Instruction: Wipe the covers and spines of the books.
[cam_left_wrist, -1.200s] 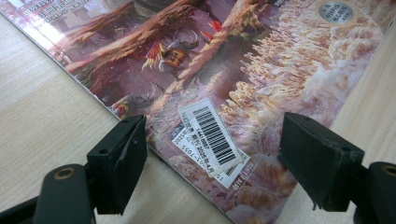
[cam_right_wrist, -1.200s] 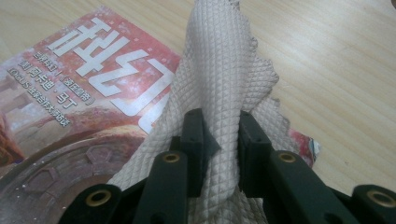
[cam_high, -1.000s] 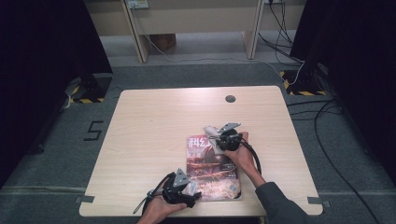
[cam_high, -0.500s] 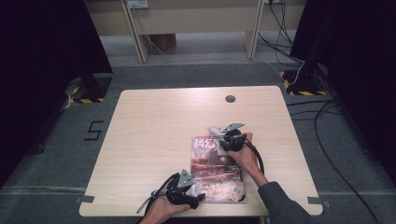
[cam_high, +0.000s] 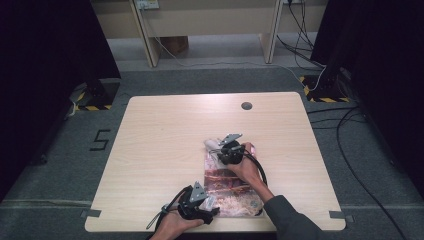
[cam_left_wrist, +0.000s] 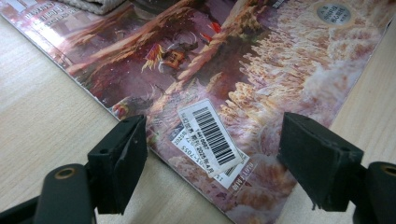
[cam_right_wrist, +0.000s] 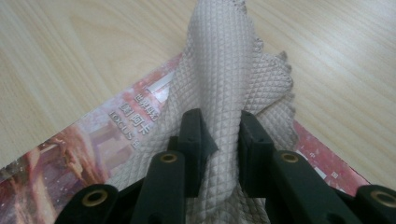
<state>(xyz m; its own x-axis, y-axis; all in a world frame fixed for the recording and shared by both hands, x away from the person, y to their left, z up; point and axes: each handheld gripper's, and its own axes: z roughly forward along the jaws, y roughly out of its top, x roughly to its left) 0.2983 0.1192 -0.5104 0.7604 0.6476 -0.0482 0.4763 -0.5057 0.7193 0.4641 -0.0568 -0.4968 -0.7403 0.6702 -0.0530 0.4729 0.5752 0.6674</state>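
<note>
Cloth (cam_right_wrist: 224, 79) pinched between right tool (cam_right_wrist: 222, 140) pads.

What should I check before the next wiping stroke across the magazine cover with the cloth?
1. Right gripper pinched on the cloth: ok, a fold sits tight between its pads.
2. Cloth touching the magazine: ok, its lower folds lie on the top end of the cover.
3. Left gripper steadying the magazine: not ok, its jaws stand wide apart over the barcode label corner; whether they press down, cannot tell.
4. Magazine flat on the table: ok in the high view.
5. Cover free ahead of the cloth: ok, nothing else lies on it.
</note>
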